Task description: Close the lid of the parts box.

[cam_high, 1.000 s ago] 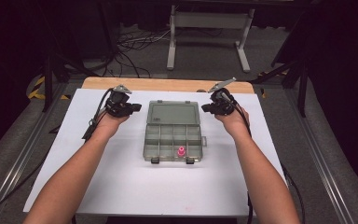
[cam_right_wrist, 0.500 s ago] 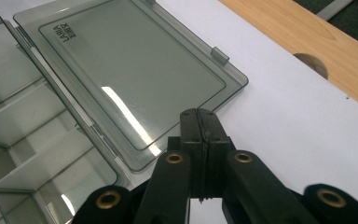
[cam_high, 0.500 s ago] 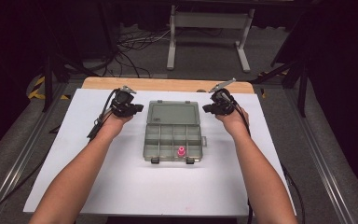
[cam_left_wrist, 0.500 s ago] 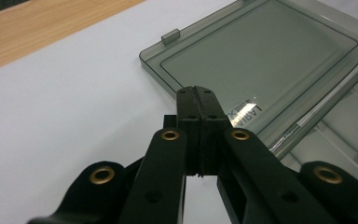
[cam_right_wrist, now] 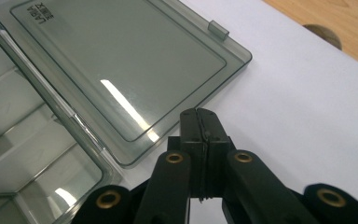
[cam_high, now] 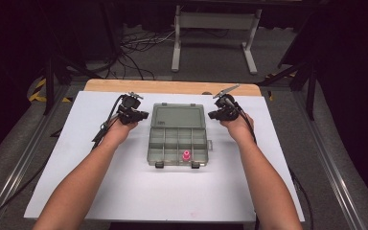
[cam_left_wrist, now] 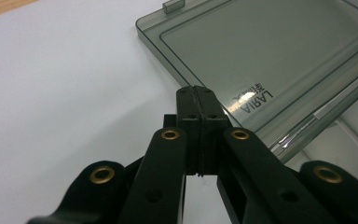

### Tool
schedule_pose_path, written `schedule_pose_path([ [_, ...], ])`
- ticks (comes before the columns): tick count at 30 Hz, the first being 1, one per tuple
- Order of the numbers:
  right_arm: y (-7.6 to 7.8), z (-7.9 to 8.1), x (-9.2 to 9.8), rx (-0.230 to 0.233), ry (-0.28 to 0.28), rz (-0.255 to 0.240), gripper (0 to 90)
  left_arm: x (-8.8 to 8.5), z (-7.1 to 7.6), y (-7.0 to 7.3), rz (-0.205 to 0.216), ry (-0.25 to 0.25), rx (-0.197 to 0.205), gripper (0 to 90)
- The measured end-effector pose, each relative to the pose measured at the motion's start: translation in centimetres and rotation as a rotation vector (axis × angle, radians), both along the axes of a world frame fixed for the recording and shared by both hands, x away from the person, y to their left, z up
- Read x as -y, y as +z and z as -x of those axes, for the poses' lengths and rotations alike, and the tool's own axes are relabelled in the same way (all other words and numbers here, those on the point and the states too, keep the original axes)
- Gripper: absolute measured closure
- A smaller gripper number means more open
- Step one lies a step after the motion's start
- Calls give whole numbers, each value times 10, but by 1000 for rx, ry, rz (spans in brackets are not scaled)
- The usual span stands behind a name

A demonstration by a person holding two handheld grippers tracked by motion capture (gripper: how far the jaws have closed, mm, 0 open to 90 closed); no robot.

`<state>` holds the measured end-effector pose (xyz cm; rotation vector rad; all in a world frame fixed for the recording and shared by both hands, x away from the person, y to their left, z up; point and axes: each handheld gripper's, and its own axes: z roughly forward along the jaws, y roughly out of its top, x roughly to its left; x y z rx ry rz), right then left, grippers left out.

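Lid (cam_high: 178,116) of the compartment box (cam_high: 178,148) at mid-table is laid fully open, flanked by the left gripper (cam_left_wrist: 196,91) and right gripper (cam_right_wrist: 199,114) (jaws pressed together, empty), so closing and latching are judged outstanding.

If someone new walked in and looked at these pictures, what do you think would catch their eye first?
Probably the smoky clear organizer box lying open in the middle of the white table, its lid folded flat away from the person. Next, the small pink piece in a near compartment, the one spot of colour. Then the left gripper and right gripper, both shut and empty, flanking the lid's two sides.
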<state>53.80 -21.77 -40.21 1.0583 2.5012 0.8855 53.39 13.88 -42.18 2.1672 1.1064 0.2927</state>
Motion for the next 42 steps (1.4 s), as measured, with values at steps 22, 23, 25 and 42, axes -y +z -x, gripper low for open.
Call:
schedule_pose_path([
  [22,-28,-4,-5,-105,-35,19,900,6,-3,-17,-5,23,-93,899],
  [23,-28,-4,-5,-109,-35,19,900,6,-3,-18,-5,23,-94,899],
  [25,-29,-5,-6,-109,-33,22,900,6,-4,-19,-10,17,-89,899],
  [42,-33,-5,-10,-139,-23,31,900,6,-3,-28,-6,4,-102,899],
])
